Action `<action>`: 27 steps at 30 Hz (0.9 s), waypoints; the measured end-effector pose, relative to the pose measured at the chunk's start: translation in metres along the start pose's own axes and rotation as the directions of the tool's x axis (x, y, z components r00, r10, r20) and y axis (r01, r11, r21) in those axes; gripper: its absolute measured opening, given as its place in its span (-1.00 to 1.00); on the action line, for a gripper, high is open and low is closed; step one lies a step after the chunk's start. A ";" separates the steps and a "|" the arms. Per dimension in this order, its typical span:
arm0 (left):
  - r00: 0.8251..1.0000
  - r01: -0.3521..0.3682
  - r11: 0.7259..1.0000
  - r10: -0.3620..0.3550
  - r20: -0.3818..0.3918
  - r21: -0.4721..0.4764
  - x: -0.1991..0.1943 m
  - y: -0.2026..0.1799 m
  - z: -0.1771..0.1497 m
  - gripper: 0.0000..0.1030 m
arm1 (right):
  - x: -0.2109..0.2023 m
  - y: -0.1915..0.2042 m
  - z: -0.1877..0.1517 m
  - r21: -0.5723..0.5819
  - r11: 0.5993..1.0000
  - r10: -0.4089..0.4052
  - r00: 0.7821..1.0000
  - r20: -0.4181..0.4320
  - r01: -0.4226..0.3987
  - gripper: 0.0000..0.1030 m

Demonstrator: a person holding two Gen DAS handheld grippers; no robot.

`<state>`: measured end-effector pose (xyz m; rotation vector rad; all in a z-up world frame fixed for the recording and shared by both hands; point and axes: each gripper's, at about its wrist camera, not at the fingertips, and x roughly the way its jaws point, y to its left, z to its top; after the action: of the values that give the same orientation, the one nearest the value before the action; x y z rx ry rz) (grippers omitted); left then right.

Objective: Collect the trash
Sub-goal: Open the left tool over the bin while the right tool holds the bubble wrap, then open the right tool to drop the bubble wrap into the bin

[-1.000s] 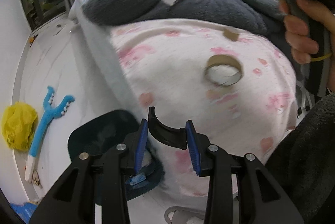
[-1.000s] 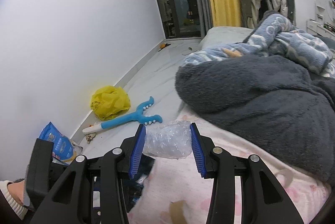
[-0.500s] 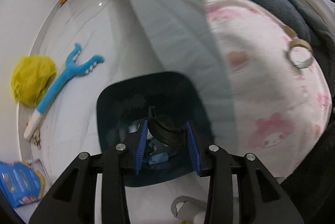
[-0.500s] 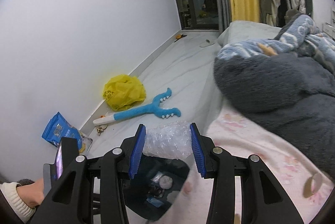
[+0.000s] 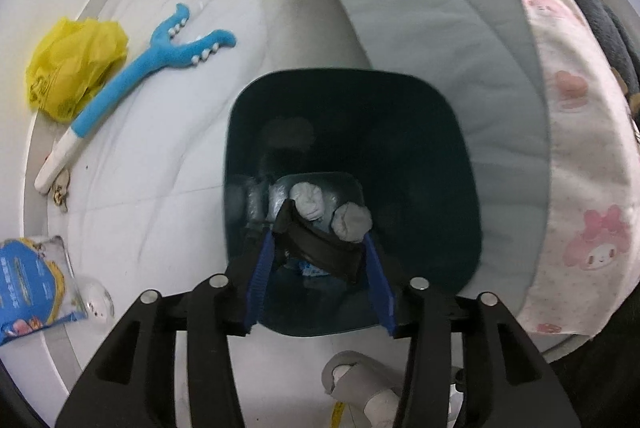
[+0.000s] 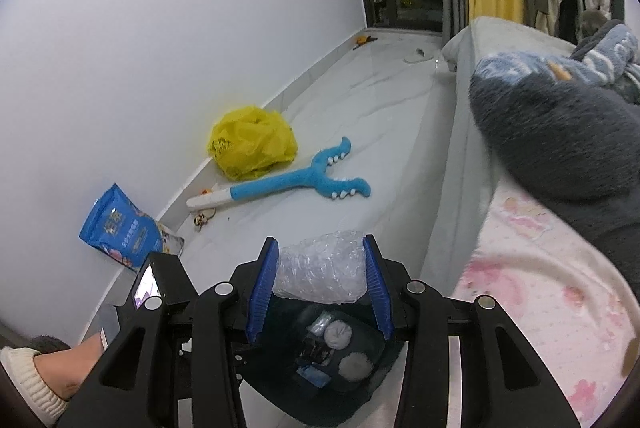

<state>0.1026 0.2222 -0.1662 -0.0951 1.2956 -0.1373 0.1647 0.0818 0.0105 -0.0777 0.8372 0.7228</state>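
A dark teal trash bin (image 5: 448,155) stands on the white floor beside the bed; it also shows in the right wrist view (image 6: 376,376). It holds crumpled grey paper wads (image 5: 308,201) and wrappers. My left gripper (image 5: 318,270) is shut on a curved black plastic piece (image 5: 320,252) and holds it over the bin's mouth. My right gripper (image 6: 320,282) is shut on a wad of clear bubble wrap (image 6: 320,272) just above the bin's far rim.
A yellow plastic bag (image 6: 252,143), a blue plush stick (image 6: 296,183) and a blue snack packet (image 6: 120,224) lie on the floor by the wall. The bed with a pink-print sheet (image 5: 580,187) and grey blanket (image 6: 552,139) is on the right. A slipper (image 5: 360,380) lies below the bin.
Both grippers moved from over the bed to above the bin, each still holding its piece. The left gripper has come lower over the bin's mouth.
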 end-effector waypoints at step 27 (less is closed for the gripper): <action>0.948 0.039 0.995 -0.009 0.319 -0.088 -0.099 0.038 0.005 0.51 | 0.122 0.014 -0.065 0.011 0.998 -0.050 0.958 -0.283 0.055 -0.15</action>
<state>0.0826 0.2746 -0.0759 -0.2044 0.9777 -0.0782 0.1685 0.1378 -0.1163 -0.1892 1.1116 0.6621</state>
